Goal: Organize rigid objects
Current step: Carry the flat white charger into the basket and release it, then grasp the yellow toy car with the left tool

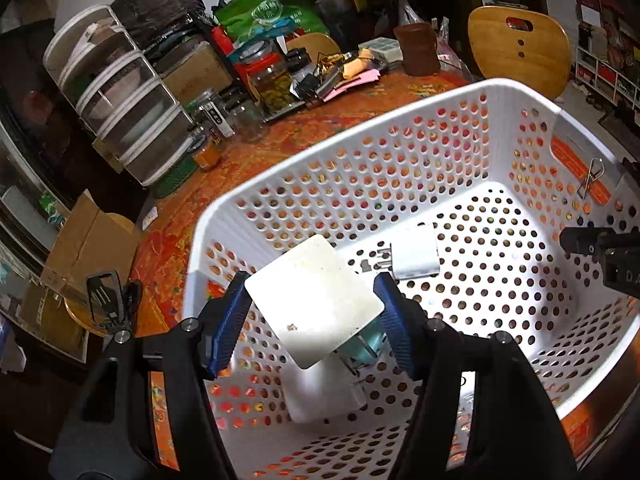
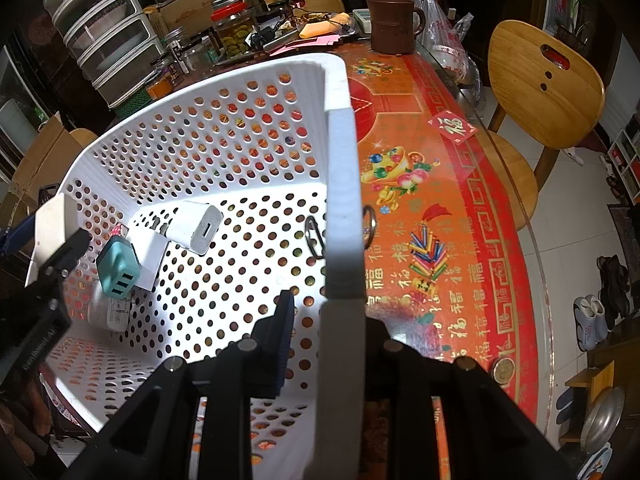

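Left wrist view: the left gripper (image 1: 314,312) has its jaws clamped on a flat white square block (image 1: 314,300), held up over the near left corner of the white perforated basket (image 1: 400,152). Down in the basket there's a small white charger (image 1: 414,256) lying on the floor near the middle, a teal charger (image 1: 362,350) peeking out from under the held block, and another white adapter (image 1: 320,392) right below that. A metal clip (image 1: 592,178) hangs on the basket's right wall. The basket sits on an orange patterned tabletop (image 1: 240,160).

Right wrist view: the right gripper (image 2: 326,344) has its jaws closed on the basket's right rim (image 2: 344,200), one finger inside and one outside. Inside, the white charger (image 2: 196,226) lies in the far left part, with the teal charger (image 2: 118,268) just nearer and left of it, touching a white plug (image 2: 148,256) between them. The adapter (image 2: 108,312) lies nearest. A brown mug (image 2: 390,24) stands at the far end of the tabletop.
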A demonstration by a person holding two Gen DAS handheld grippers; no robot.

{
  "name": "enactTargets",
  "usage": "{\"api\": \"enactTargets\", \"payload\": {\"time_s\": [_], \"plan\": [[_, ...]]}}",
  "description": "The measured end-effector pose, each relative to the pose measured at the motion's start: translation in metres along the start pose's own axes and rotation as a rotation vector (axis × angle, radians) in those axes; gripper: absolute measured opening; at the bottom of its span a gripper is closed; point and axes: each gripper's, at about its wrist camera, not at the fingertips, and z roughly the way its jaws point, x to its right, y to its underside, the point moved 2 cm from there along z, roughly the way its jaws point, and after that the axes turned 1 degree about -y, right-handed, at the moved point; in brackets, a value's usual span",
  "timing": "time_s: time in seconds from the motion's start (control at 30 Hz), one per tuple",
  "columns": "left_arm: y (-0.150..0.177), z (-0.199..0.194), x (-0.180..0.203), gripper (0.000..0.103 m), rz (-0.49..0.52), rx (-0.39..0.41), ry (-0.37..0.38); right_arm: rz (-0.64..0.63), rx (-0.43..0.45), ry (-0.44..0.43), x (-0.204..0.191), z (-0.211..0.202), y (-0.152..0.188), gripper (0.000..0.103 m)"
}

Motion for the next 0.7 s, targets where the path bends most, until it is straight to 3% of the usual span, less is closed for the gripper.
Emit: {"api": "enactTargets", "payload": {"time_s": [0.13,0.17,0.23,0.3,0.37,0.43,0.53,0.6,0.63,0.7], "plan": [[0.002,0.009,0.003,0.061,-0.010,-0.015,0.044,-0.001,0.001,0.000,0.000,0.000,0.001,0.026],[0.003,0.010,0.001,0.061,-0.020,-0.022,0.084,-0.001,0.001,0.000,0.001,0.000,0.001,0.026],[0.004,0.009,-0.002,0.069,-0.039,-0.018,0.138,0.001,0.001,0.000,0.001,0.000,0.002,0.026],[0.005,-0.004,-0.019,0.094,-0.078,0.028,0.152,0.002,0.000,0.000,0.001,0.001,0.002,0.026],[0.007,-0.022,-0.044,0.102,-0.137,0.095,0.176,0.001,0.001,0.001,0.001,0.000,0.003,0.026],[0.012,-0.039,-0.075,0.102,-0.197,0.139,0.205,0.001,0.000,0.001,0.001,0.001,0.003,0.026],[0.027,-0.065,-0.140,0.102,-0.296,0.218,0.142,-0.003,-0.001,0.001,0.001,0.000,0.004,0.026],[0.036,-0.065,-0.175,0.102,-0.341,0.215,0.078,-0.004,0.000,0.000,0.001,0.000,0.005,0.026],[0.045,-0.052,-0.199,0.102,-0.365,0.178,0.041,-0.005,-0.001,0.001,0.001,0.000,0.005,0.026],[0.058,-0.022,-0.226,0.102,-0.394,0.094,0.040,-0.005,0.001,0.001,0.001,0.000,0.005,0.026]]}}
